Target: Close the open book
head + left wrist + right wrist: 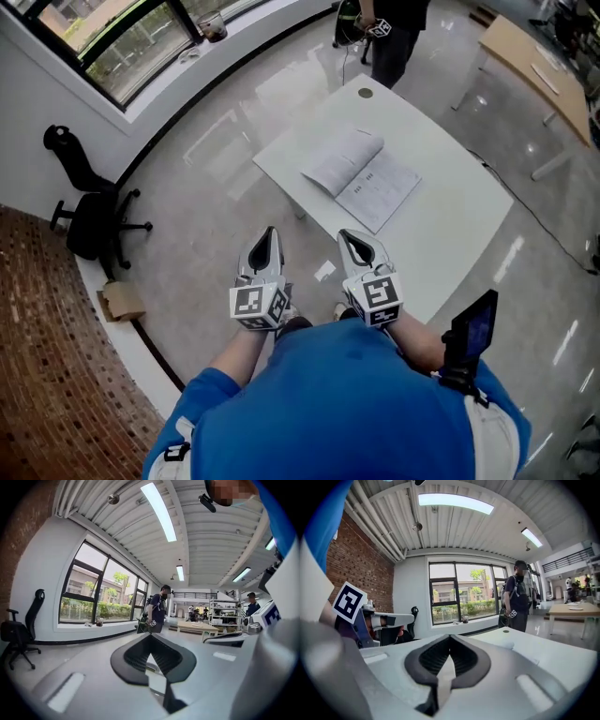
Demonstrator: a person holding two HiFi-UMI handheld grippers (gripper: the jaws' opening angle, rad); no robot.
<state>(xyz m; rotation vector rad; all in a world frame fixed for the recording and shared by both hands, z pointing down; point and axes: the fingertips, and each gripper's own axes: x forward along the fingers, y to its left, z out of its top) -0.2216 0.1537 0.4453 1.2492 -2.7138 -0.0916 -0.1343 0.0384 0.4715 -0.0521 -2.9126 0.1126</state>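
Observation:
The open book lies flat with its white printed pages up, near the middle of the white table. Both grippers hover short of the table's near edge, close to my body, and point toward it. My left gripper has its jaws together with nothing between them; its own view shows the dark pads meeting at the tip. My right gripper is likewise shut and empty, its pads closed at the tip. The book is well ahead of both, apart from them.
A person stands at the table's far end. A small round object sits on the far corner. A black office chair and a cardboard box stand at the left wall. Another table is at far right.

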